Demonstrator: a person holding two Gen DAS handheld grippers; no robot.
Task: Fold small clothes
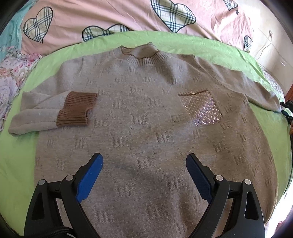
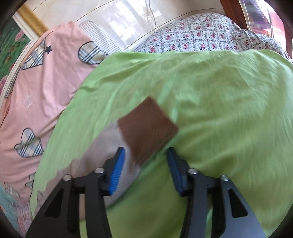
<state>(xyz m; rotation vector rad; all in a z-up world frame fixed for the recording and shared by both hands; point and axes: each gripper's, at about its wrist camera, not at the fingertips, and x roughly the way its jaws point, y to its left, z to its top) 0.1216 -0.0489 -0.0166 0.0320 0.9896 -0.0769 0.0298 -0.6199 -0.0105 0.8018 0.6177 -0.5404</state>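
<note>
Beige knit, patterned with small darker dashes, fills most of the left wrist view: a sweater lies face up and spread flat on a lime-green sheet that covers the bed. Its ribbed collar points away from the camera, and a sparkly chest pocket with a small button sits on the right side of the view. One sleeve is folded inward, so its brown ribbed cuff rests on the sweater's body. The left gripper hovers over the lower part of the garment with its blue-padded fingers spread wide and nothing between them. In the blurred right wrist view, the other sleeve stretches out over the green sheet, ending in a brown cuff. The right gripper hangs close over that cuff, fingers parted to either side of it and not closed on the cloth. A pink cover with plaid hearts lies beyond the sheet, and a floral quilt lies beyond its far edge.
</note>
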